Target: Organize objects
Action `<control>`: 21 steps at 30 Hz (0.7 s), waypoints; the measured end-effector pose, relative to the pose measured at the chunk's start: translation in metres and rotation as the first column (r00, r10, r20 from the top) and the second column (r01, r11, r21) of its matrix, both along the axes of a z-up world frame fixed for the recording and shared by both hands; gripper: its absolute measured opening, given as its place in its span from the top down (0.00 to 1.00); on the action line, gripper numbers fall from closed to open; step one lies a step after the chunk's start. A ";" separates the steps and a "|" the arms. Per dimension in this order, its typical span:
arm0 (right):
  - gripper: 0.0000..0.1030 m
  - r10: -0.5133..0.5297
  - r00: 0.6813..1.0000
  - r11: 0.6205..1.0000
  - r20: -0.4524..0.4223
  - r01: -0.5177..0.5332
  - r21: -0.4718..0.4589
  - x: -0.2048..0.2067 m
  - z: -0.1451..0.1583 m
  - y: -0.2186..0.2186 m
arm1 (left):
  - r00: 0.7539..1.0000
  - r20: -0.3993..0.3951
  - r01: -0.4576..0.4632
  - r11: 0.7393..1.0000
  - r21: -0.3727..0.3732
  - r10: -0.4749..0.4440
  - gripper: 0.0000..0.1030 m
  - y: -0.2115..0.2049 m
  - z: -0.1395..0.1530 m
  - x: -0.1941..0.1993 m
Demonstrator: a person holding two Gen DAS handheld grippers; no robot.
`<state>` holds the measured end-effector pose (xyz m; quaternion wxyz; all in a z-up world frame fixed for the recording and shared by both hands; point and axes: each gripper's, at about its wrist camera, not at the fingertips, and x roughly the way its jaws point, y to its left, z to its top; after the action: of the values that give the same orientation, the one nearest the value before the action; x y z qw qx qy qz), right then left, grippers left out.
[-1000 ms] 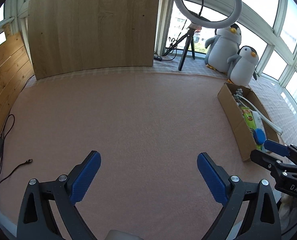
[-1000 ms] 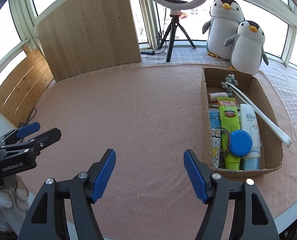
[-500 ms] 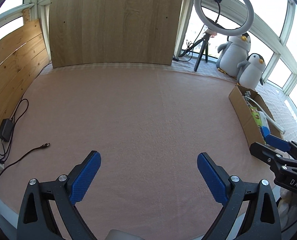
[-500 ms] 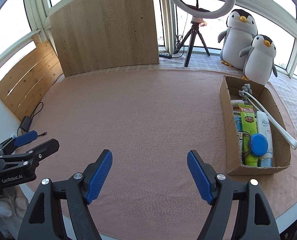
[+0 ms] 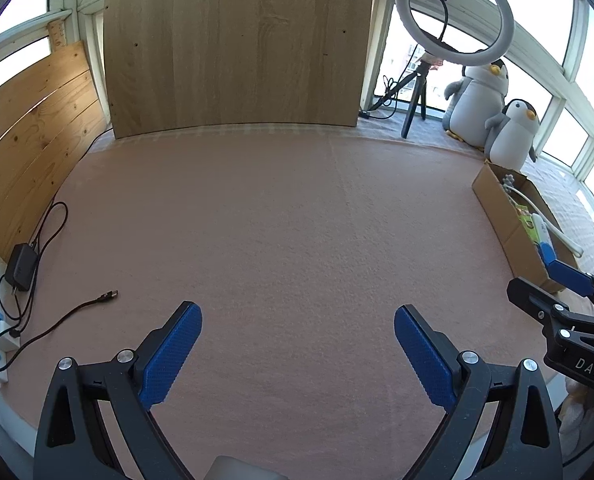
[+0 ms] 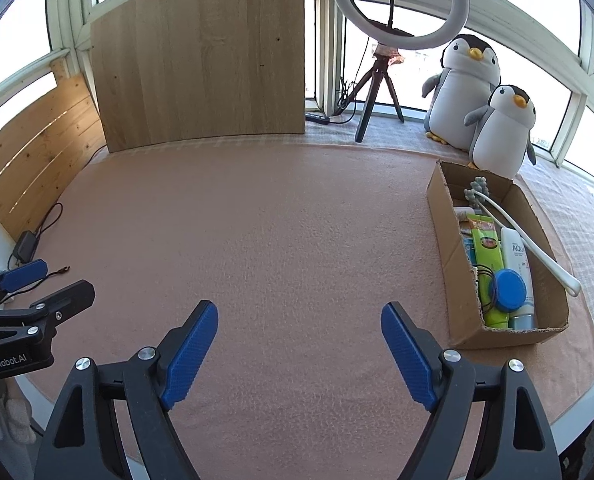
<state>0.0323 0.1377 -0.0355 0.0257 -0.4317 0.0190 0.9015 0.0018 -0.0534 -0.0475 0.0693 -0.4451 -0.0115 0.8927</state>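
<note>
Both the left gripper [image 5: 297,344] and right gripper [image 6: 299,338] hold their jaws spread wide, empty, above the pink worktop [image 6: 277,220]. The cardboard box [image 6: 443,236] of toiletries sits far right, beside two penguin toys [image 6: 497,136].

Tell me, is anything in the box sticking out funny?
Yes. The long white brush lies slanted across the box, its end poking out over the right wall. Everything else sits inside.

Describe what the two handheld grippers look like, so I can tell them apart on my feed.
Both are black plastic frames with silver screws and two fingers faced with ribbed blue pads. The left gripper body is printed "GenRobot.AI"; the right gripper is marked "DAS". A white knitted glove shows below the left one.
</note>
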 end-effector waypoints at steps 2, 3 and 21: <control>0.21 0.000 1.000 1.000 0.008 0.000 -0.003 0.000 -0.001 -0.002 | 1.000 0.010 -0.004 1.000 0.005 0.004 0.04 -0.003 -0.002 -0.001; 0.21 0.000 1.000 1.000 0.011 0.001 -0.005 0.000 -0.002 -0.003 | 1.000 0.013 -0.004 1.000 0.008 0.004 0.04 -0.004 -0.003 -0.002; 0.21 -0.010 1.000 1.000 0.016 0.010 -0.025 -0.001 0.002 -0.008 | 1.000 0.010 0.012 1.000 0.016 -0.012 0.02 -0.002 -0.004 -0.004</control>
<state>0.0315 0.1300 -0.0334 0.0249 -0.4391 0.0323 0.8975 -0.0025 -0.0556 -0.0512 0.0779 -0.4490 -0.0162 0.8900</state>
